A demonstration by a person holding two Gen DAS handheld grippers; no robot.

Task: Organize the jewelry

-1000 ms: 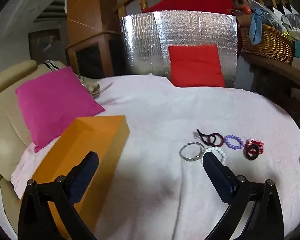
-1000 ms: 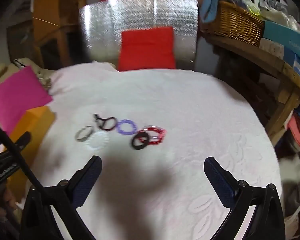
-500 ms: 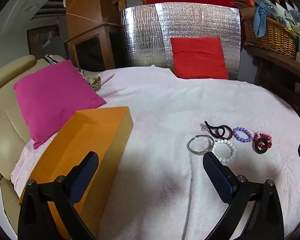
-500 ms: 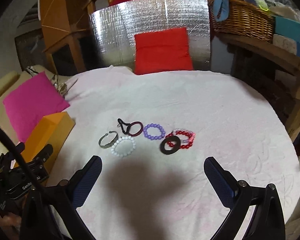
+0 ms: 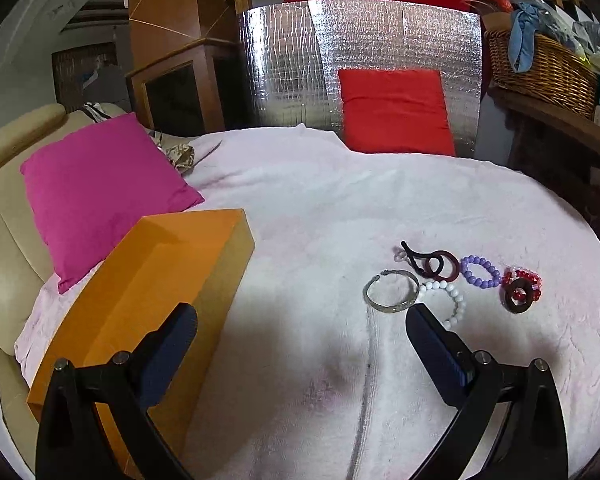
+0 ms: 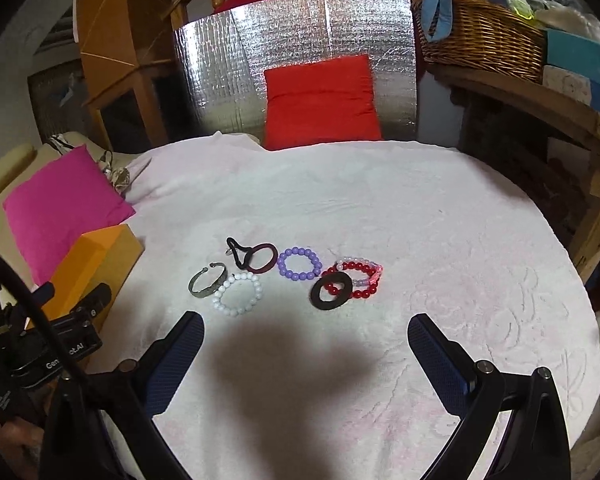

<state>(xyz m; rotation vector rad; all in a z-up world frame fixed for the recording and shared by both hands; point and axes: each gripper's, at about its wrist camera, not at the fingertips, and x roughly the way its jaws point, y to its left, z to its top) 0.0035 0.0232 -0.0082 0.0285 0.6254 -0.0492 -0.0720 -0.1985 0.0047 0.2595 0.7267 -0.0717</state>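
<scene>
Task status, judged from the layout: not started. All jewelry loose on the pale pink textured blanket (image 6: 440, 240); nothing sorted, nothing lifted.

Left to right in the right wrist view:
- Closed orange rectangular cardboard box (image 6: 100, 264) at 9 o'clock, lid on. Probably the storage container; cannot confirm.
- Open silver metal cuff bangle (image 6: 206, 281), touching the white round-bead bracelet (image 6: 238, 294).
- Black loop tie with dark red ring (image 6: 253, 257) at 12 o'clock of the white bracelet.
- Purple round-bead bracelet (image 6: 299, 264), just beside the dark red ring.
- Flat black ring (image 6: 332, 292), overlapping the red and pink bead bracelets (image 6: 360, 276).

Remaining: every piece to be picked up and put away; box to be opened if used.

Pose:
- Left gripper (image 5: 300, 336): fully spread, holding nothing. Held low over the blanket, aimed forward, box at 9 o'clock under the left finger, cuff and white bracelet at 1 o'clock beside the right fingertip.
- Right gripper (image 6: 304, 336): fully spread, holding nothing. Raised above the blanket, tilted down, cluster at 12 o'clock just beyond the fingertips, own shadow directly below.
</scene>
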